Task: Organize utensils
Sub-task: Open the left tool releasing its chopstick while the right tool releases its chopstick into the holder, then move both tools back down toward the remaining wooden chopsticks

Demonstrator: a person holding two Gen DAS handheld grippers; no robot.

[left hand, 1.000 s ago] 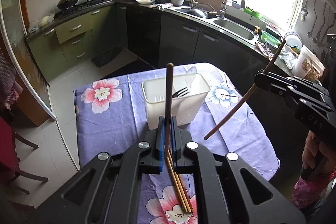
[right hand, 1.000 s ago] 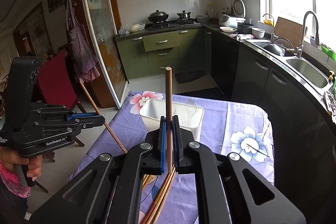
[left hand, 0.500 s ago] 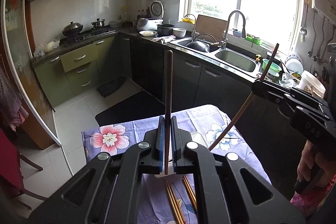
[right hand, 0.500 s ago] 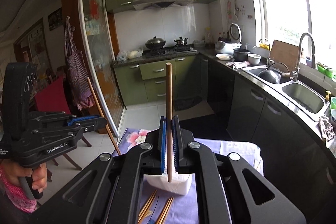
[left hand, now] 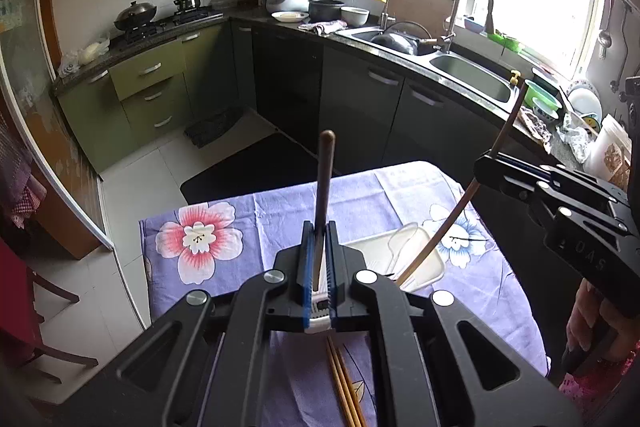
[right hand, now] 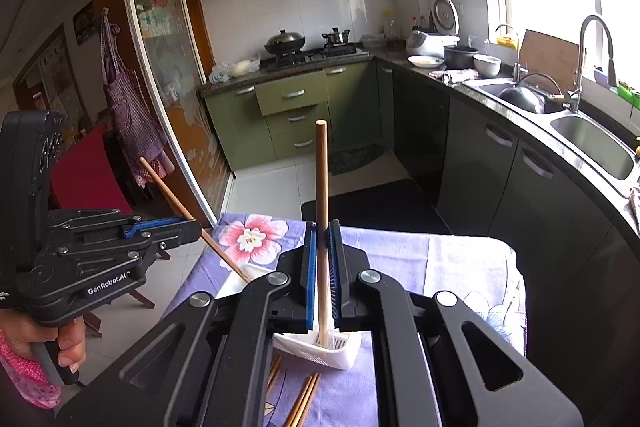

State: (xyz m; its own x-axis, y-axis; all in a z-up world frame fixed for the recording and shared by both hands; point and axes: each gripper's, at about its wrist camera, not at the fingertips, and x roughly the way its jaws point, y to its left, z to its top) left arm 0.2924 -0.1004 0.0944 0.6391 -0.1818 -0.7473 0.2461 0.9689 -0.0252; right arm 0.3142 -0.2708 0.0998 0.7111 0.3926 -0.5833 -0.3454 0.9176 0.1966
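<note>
Each hand carries a black two-finger gripper with blue pads, and each is clamped tight on a single chopstick.

The left gripper [left hand: 319, 259] pinches a dark brown wooden chopstick [left hand: 325, 179] between nearly closed jaws. The stick rises straight up past the fingertips in the left wrist view, its rounded end high over the table. In the right wrist view the same stick slants down from the gripper toward the near left corner of the white rectangular plastic utensil basket [left hand: 430, 269]; its tip seems to reach the rim there, though the right gripper's body hides the contact.

The right gripper [right hand: 321, 267] has its pads closed on a lighter brown wooden chopstick [right hand: 321, 179], standing upright between them. Its lower end hangs over the basket's open top, and the left wrist view shows that end dipping inside beside a translucent white plastic spoon [left hand: 402, 241].

The basket sits on the purple floral tablecloth [left hand: 256, 215], directly below both grippers. More tan wooden chopsticks [left hand: 346, 387] lie loose on the cloth, nearer the person than the basket.
</note>
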